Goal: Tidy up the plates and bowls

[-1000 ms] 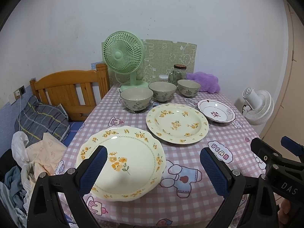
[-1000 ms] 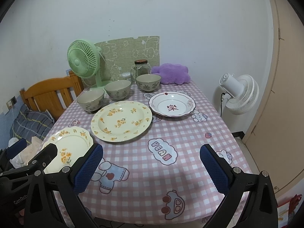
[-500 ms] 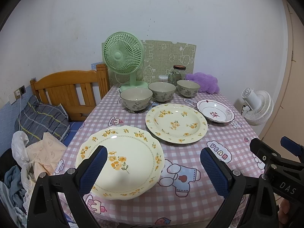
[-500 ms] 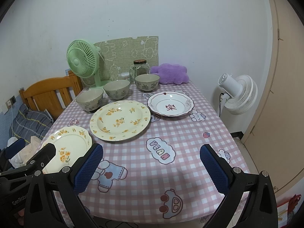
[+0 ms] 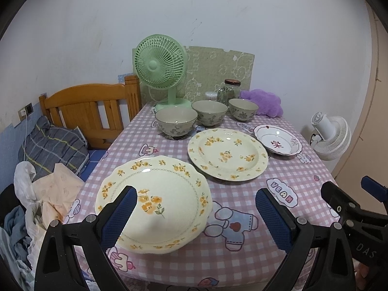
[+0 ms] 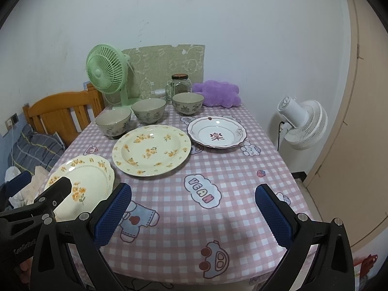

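Observation:
A scalloped cream plate with yellow flowers (image 5: 155, 198) lies at the table's near left; it also shows in the right wrist view (image 6: 84, 189). A round cream floral plate (image 5: 228, 154) (image 6: 151, 152) lies mid-table. A white plate with a red character (image 5: 277, 142) (image 6: 217, 134) lies to its right. Three grey floral bowls (image 5: 175, 122) (image 5: 209, 112) (image 5: 243, 109) stand in a row behind. My left gripper (image 5: 196, 215) is open above the near edge, over the scalloped plate's right part. My right gripper (image 6: 194, 213) is open and empty over the near tablecloth.
A green fan (image 5: 160, 66), a glass jar (image 5: 229, 92) and a purple cushion (image 5: 264, 103) stand at the table's back. A wooden bed frame (image 5: 89, 111) with clothes lies left. A white floor fan (image 6: 303, 125) stands right. The pink checked tablecloth (image 6: 242, 169) covers the table.
Both grippers have drawn back slightly from the table, still open. The dishes have not moved.

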Motion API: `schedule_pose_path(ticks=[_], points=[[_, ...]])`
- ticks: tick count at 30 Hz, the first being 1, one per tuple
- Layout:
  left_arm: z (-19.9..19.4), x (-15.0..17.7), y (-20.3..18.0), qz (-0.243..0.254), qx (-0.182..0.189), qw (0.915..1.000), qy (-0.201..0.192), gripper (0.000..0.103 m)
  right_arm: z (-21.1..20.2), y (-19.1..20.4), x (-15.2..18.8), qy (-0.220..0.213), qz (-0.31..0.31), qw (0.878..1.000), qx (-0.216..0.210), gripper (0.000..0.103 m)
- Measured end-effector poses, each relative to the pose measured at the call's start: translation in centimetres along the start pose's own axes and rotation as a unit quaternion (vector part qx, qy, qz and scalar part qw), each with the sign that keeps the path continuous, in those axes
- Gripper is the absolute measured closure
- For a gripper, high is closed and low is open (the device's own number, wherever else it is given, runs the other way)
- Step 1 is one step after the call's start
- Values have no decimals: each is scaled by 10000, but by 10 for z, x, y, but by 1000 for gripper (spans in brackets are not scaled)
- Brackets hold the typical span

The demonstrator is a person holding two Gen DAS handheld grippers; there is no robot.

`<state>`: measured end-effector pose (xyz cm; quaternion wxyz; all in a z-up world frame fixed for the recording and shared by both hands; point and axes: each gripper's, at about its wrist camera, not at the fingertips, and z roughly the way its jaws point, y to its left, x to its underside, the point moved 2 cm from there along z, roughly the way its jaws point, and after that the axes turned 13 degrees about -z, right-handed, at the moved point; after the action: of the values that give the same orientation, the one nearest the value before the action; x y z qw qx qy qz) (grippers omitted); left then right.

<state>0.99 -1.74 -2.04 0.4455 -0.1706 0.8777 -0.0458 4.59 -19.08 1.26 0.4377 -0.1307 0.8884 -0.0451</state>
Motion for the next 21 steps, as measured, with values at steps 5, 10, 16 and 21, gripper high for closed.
schedule_pose_path(ticks=[5, 10, 16, 21], points=[[4, -10, 15, -16, -131, 9999, 0, 5, 8, 17, -11, 111, -71, 9998, -132, 0], [18, -24, 40, 54, -130, 9999, 83, 5, 22, 43, -22, 231, -11, 9992, -313, 1], [45, -42, 74, 216, -102, 9993, 300, 8, 43, 83, -36, 388, 144, 9986, -342, 4], [72, -49, 99, 381, -104, 9981, 474, 12, 68, 115, -45, 585, 257, 9975, -300, 4]])
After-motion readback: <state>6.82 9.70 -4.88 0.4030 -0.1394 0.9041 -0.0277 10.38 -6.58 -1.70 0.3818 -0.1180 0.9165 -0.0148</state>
